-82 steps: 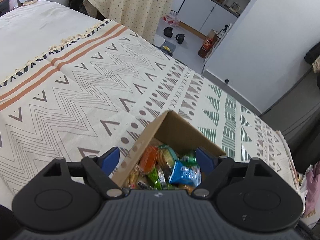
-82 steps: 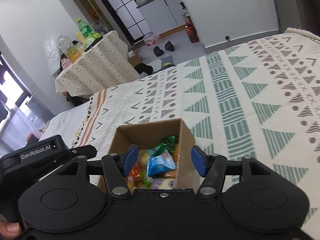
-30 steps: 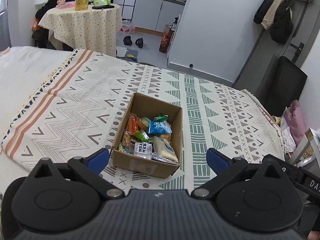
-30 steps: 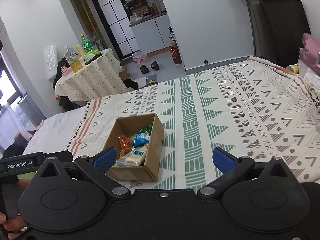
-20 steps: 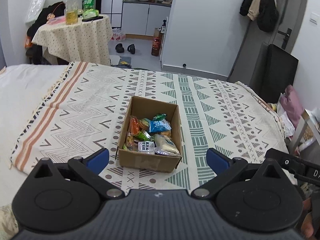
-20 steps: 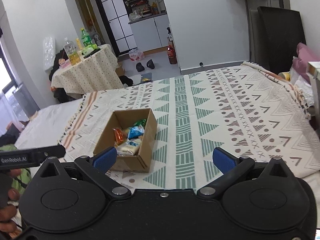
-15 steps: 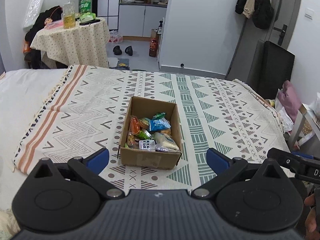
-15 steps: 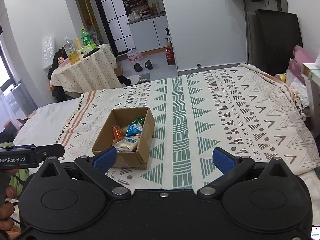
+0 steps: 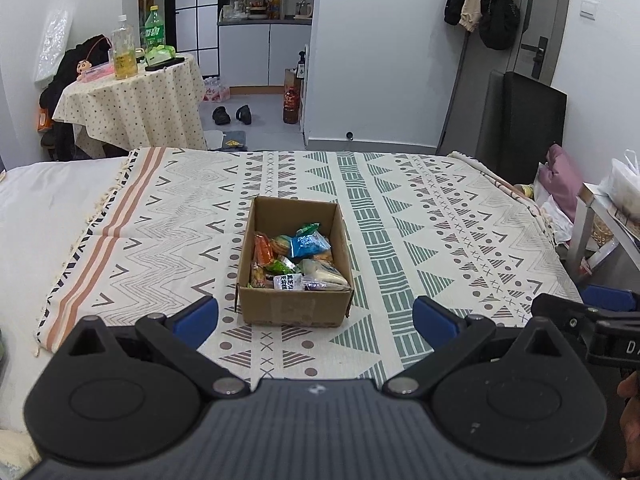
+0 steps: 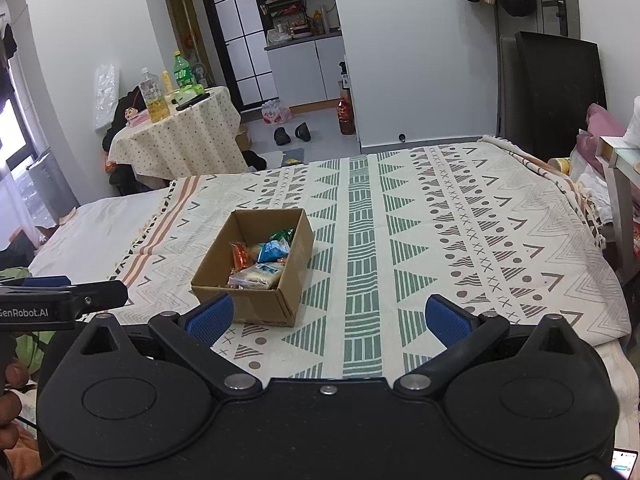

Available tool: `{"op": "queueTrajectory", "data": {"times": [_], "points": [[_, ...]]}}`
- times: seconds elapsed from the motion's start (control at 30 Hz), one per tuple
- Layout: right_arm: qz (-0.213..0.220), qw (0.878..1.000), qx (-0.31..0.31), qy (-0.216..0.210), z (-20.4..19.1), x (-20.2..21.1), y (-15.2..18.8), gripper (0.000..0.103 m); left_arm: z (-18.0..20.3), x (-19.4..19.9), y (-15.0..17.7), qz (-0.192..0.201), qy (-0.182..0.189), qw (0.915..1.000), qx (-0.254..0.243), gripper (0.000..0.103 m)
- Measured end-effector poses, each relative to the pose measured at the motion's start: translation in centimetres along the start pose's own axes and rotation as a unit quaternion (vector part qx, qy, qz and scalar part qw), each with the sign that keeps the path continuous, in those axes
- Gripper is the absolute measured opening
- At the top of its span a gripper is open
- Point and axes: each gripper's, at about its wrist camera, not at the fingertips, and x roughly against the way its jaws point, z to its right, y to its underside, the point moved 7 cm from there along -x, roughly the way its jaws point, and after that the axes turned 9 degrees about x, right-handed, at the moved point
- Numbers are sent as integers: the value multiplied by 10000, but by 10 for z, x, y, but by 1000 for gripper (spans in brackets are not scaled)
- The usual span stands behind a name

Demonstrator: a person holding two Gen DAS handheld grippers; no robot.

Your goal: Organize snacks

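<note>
A cardboard box [image 9: 294,308] sits on the patterned blanket [image 9: 420,216] spread over the bed, near its front edge, and every snack in sight lies inside it. Nothing is loose on the cloth, so the sorting looks done or close to it. A blue packet [image 9: 309,245] rests toward the far end on top, an orange wrapper [image 9: 262,249] lies along the left wall, and a pale bread-like pack [image 10: 258,274] fills the near end. A small white sachet [image 9: 287,281] at the front carries dark printed characters, too small to read.

The left tongs [image 9: 316,314] hang spread wide and empty, well back from the box, which shows between the two blue pads [image 9: 196,314]. The right tongs [image 10: 326,318] are likewise wide apart and hold nothing, with the box just beyond the left pad. Held off like this (both pairs clear of the cardboard), they seem placed for a look at the result rather than a grab.

The body of the other tool in the right view reads "GenRobot.AI", and in the left view only the letters "DA" show. On the side bench with the dotted cloth [image 9: 136,108], a green bottle [image 9: 154,32] and a clear bottle [image 9: 122,54] stand, labels illegible.
</note>
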Motion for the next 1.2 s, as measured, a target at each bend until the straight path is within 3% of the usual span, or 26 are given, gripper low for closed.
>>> {"op": "queueTrajectory", "data": {"times": [1.2], "points": [[29, 10000, 56, 32, 0, 2, -1, 103, -5, 9, 4, 29, 56, 10000, 48, 103]]}}
